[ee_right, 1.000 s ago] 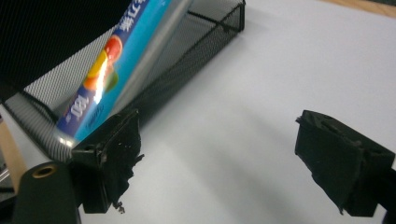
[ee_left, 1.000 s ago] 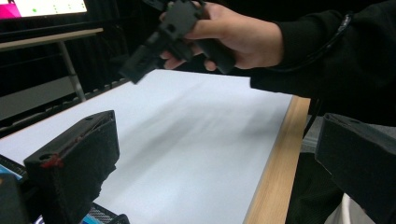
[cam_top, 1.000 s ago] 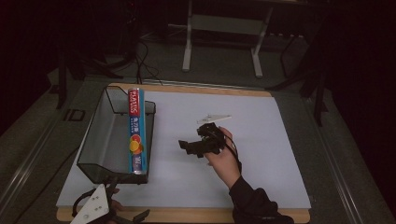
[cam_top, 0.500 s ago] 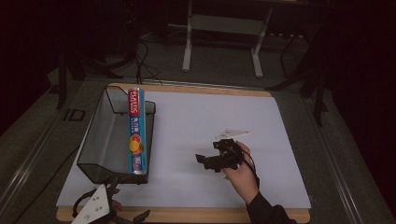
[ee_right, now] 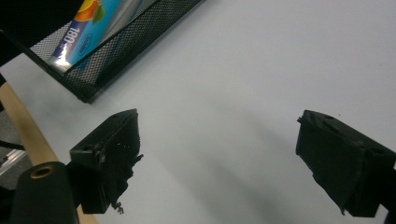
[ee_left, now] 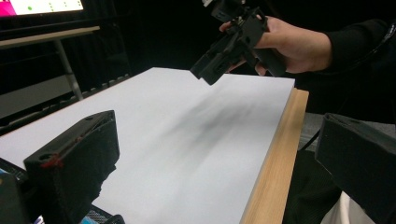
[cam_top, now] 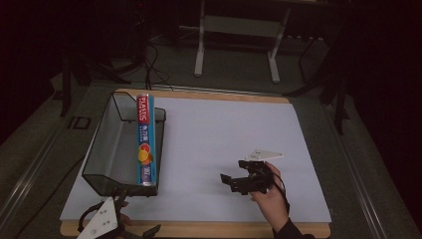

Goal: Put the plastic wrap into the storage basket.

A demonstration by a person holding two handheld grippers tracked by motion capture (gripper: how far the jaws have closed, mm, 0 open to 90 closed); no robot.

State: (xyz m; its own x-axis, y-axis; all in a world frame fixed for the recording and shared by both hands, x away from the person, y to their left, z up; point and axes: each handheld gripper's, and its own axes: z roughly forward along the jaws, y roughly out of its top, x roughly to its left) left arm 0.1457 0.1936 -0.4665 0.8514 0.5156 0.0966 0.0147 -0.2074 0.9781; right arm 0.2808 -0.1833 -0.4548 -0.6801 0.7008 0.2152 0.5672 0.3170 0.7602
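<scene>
From the high view, a box of plastic wrap [cam_top: 145,139] lies lengthwise on the right rim of a black mesh tray [cam_top: 110,149] at the left of the white-covered counter [cam_top: 224,134], seemingly propped on the edge, not down on the tray floor. The right claw [cam_top: 233,180] hovers over bare counter near the front edge, well apart from the tray, its jaws wide with nothing between them. The left claw [cam_top: 119,230] sits at the front edge, just below the tray's near corner.

In the left gripper view, the left claw [ee_left: 210,177] stands wide open and empty, looking across the bare sheet; the right claw [ee_left: 219,60] hangs above the counter in a hand [ee_left: 299,44].

In the right gripper view, the right claw [ee_right: 219,163] gapes over empty white, with the tray corner [ee_right: 88,70] and the wrap box [ee_right: 88,28] at upper left.

The risk, as I judge it: perched on the rim, the box could tip off onto the counter if either claw knocks the light tray.
</scene>
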